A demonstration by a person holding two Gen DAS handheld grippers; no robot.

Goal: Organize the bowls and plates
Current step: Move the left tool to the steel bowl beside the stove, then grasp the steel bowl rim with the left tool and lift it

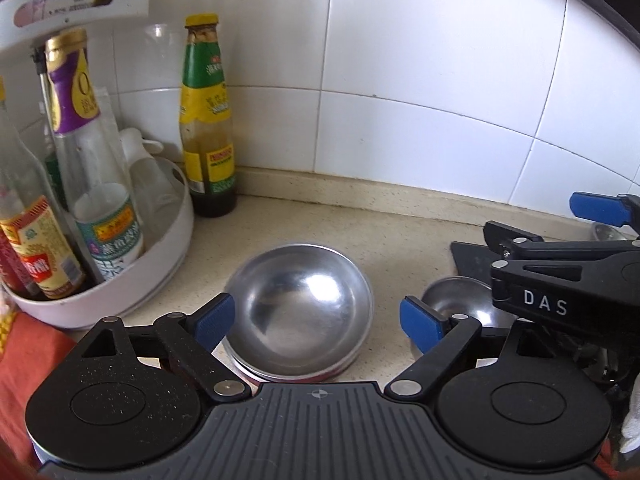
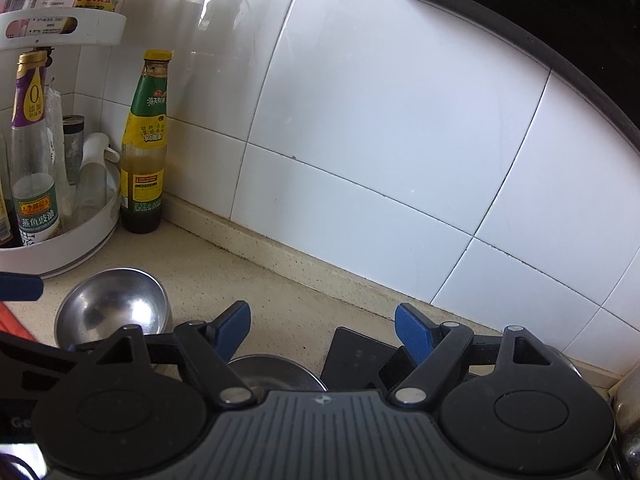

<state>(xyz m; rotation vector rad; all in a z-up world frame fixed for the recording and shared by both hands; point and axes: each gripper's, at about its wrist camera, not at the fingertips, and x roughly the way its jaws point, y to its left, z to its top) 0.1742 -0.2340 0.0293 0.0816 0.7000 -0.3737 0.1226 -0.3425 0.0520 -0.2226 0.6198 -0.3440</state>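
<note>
A large steel bowl sits nested on what looks like a red-rimmed plate on the pale bench, just right of the white condiment rack and near the dark sauce bottle by the tiled wall. That stack looks like finished work. A smaller steel bowl sits loose to its right, beside a dark flat mat, and I'd judge it is what remains to be gathered; whether more dishes wait out of sight I can't say.

The left tool hovers over the near side of the big bowl with its blue pads spread wide to either side, not pressing the rim, holding nothing. The right tool hangs above the small bowl, its jaws likewise spread and empty, with the bowl low between them and no pad touching it.
</note>
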